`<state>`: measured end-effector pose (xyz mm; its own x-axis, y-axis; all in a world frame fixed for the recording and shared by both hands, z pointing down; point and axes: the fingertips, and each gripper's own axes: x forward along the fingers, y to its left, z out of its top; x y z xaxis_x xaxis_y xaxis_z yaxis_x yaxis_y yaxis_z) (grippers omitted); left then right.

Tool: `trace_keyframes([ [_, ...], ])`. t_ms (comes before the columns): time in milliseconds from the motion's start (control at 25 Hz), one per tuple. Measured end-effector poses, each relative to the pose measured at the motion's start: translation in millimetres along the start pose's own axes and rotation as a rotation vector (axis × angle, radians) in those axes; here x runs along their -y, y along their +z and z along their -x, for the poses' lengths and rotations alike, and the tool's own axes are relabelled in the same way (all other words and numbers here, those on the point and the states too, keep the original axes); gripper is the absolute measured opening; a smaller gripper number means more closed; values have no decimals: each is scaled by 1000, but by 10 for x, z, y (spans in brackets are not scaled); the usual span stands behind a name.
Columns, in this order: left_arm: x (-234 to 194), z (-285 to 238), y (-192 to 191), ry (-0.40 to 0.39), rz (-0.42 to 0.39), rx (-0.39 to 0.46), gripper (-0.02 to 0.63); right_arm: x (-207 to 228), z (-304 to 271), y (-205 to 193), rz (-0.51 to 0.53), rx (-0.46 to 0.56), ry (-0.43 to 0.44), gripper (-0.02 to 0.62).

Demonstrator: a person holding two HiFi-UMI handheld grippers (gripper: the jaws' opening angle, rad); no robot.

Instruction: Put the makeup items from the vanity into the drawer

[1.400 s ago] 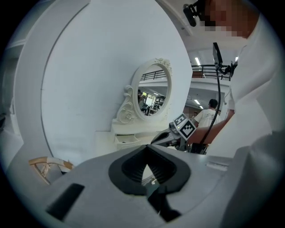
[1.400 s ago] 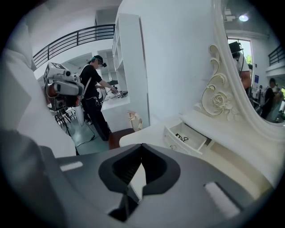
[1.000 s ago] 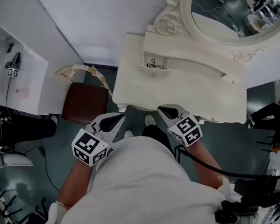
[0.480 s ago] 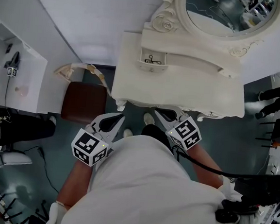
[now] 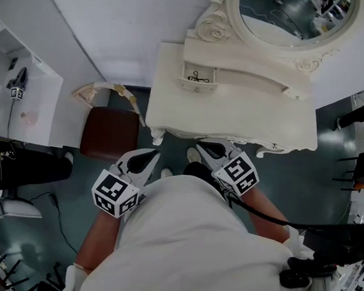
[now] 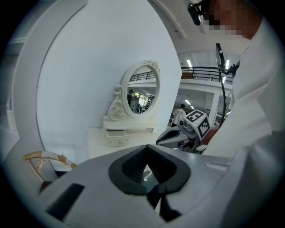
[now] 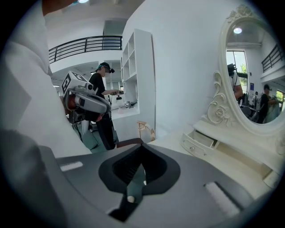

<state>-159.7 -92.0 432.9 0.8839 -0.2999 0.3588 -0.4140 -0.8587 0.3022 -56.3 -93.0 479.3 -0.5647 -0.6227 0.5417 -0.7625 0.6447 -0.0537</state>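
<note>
The small drawer at the counter's back left stands open toward the person, its long axis sideways. A thin black item lies inside, too small to identify. The left hand-held gripper and the right hand-held gripper are closed on nothing, near the counter's front edge.

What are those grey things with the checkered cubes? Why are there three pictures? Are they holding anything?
It is not a robot. A person in a white shirt holds a tool in each hand: the left hand-held gripper and the right hand-held gripper. The patterned cubes are part of them. The head view comes from a camera on the person's head, looking down. The other two pictures come from cameras riding on each gripper, looking along its jaws. Both pairs of jaws are closed, with nothing between them. In front stands a white vanity with an oval mirror. Its small drawer is open, with a small black thing inside.
</note>
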Motion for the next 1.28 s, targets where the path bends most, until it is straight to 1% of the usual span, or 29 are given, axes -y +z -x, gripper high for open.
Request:
trace_keyframes([
  [240, 0, 24, 11, 1, 0, 0, 0, -30, -4, 65, 6, 9, 3, 0],
  [1040, -85, 97, -88, 7, 22, -11, 2, -95, -134, 71, 26, 5, 9, 0],
  [1280, -55, 52, -108, -11, 14, -20, 0, -104, -101, 53, 16, 8, -2, 0],
])
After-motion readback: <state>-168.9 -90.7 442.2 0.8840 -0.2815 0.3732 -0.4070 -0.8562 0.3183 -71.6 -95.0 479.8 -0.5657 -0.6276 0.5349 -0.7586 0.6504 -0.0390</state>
